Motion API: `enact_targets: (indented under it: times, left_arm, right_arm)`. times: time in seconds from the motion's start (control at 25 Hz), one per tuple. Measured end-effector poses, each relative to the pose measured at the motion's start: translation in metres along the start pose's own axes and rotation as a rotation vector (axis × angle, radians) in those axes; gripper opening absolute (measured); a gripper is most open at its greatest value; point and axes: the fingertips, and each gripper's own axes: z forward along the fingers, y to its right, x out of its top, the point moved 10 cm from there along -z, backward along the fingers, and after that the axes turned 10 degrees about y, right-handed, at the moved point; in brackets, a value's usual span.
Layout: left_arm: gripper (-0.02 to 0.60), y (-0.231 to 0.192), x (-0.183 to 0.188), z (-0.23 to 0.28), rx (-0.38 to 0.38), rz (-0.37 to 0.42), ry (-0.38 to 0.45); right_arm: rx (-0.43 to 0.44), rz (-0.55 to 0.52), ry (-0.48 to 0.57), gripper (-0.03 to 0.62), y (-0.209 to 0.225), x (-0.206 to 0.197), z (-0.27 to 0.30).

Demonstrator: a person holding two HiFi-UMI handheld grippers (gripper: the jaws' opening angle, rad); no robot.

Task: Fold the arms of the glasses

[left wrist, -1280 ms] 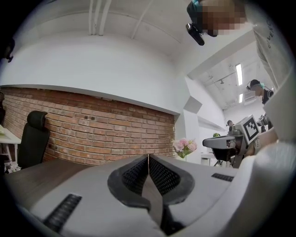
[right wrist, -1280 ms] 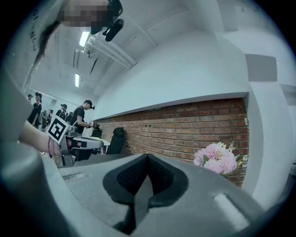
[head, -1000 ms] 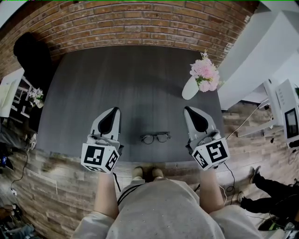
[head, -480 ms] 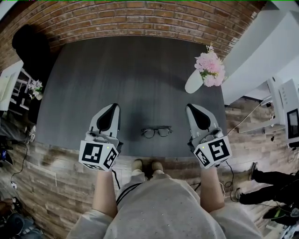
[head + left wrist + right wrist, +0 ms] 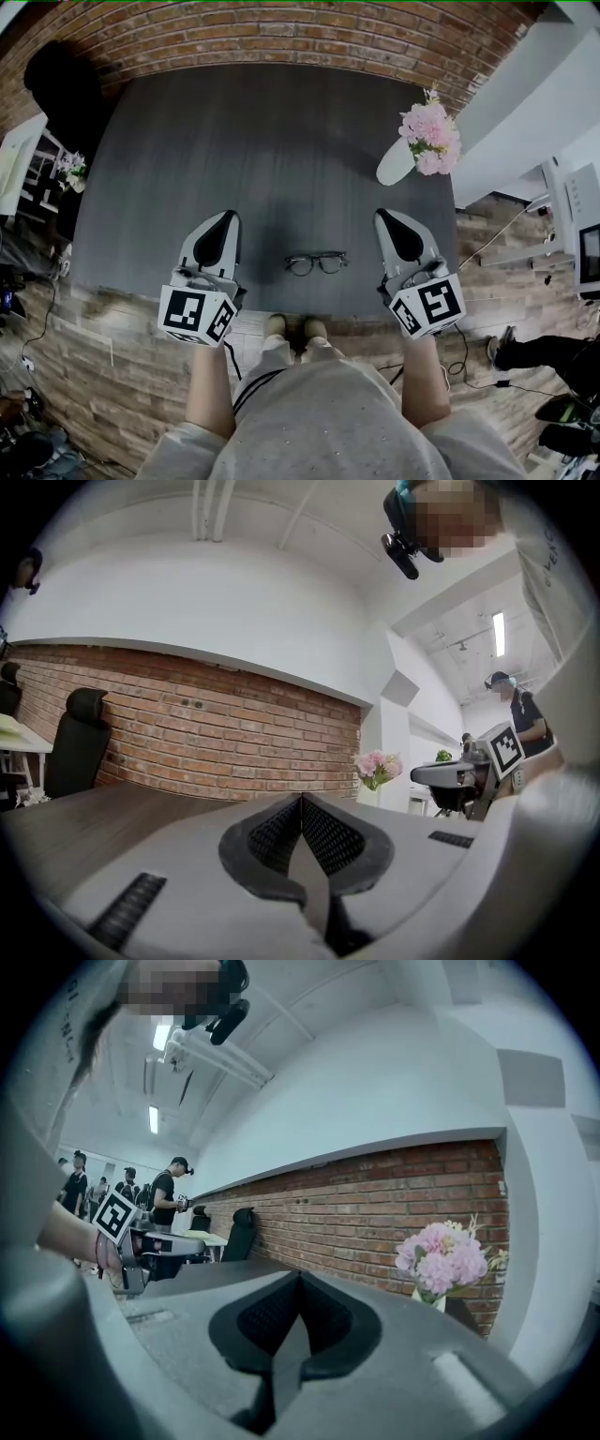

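On the dark table (image 5: 262, 141), we see the glasses (image 5: 316, 263) lying between our left gripper (image 5: 228, 217) and right gripper (image 5: 381, 214), touching neither; both pairs of jaws are pressed together, empty.

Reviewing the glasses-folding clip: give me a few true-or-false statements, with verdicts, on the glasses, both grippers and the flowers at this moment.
1. The glasses lie on the table between the two grippers. True.
2. The left gripper holds the glasses. False: its jaws are together on nothing, apart from the glasses.
3. The right gripper is shut and empty. True.
4. The pink flowers stand on the table's left side. False: they stand at its far right, beyond the right gripper.
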Motion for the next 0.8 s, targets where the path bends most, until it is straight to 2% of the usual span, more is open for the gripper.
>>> enact_targets:
  times: [0.8]
  left_arm:
    - [0.000, -0.006, -0.010, 0.007, 0.013, -0.004, -0.020]
  right_arm:
    - [0.027, 0.002, -0.010, 0.002, 0.005, -0.008, 0.016]
